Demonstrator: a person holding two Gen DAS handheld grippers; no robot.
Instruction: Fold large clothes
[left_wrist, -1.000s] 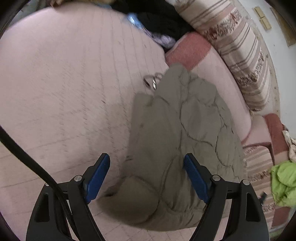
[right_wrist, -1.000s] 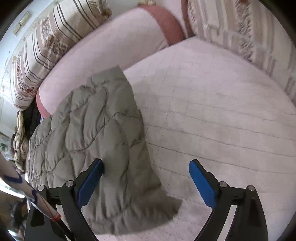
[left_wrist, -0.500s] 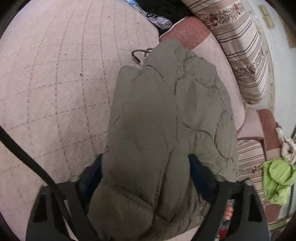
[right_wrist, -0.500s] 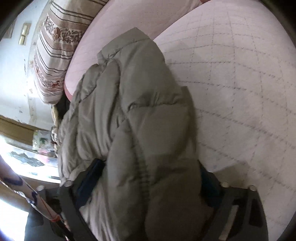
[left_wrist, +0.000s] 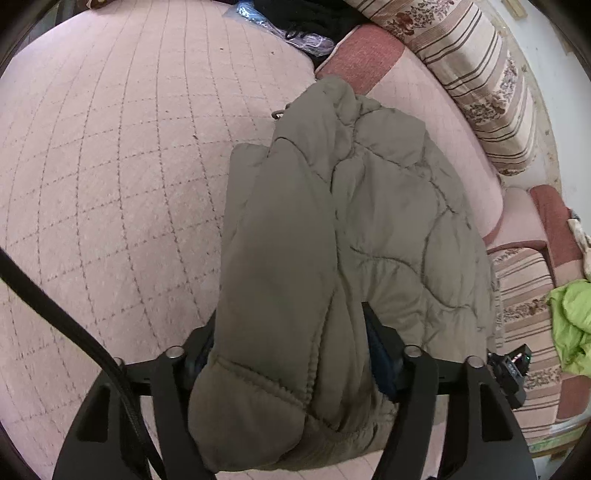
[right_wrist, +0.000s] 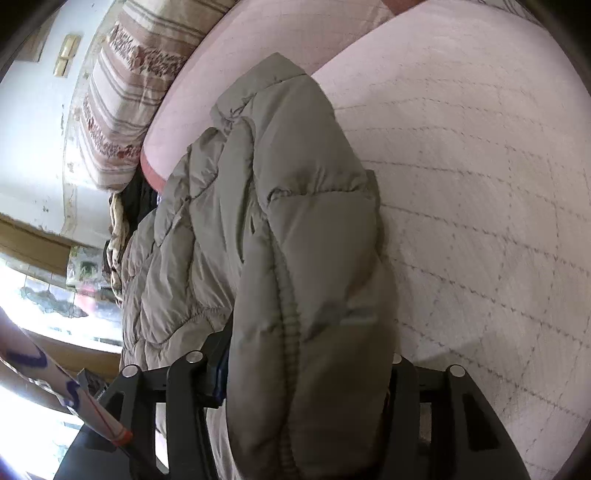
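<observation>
Both grippers are in on the olive quilted jacket now, one at each end of its near edge, and the jaws have just been closing with the padding bunched between them. The left gripper has a thick roll of hem filling its gap, fabric up against the blue pads; the right gripper is likewise stuffed, its jaws pinching a fat puffy fold. The jacket itself lies on the pink quilted bed cover, its far end up against the pink bolster below the striped cushion.

The step, I'd say, is taking hold of this edge to carry it over the rest. Doing it well looks like a matter of grip depth: padding this puffy can squeeze out, so the jaws want to bite past the stitched seam, not just the loft. Then lift both ends together, level, and far enough that the fold line stays straight across the body. Watch the metal hanger hook peeking out at the far edge; a snag there could drag things crooked.
</observation>
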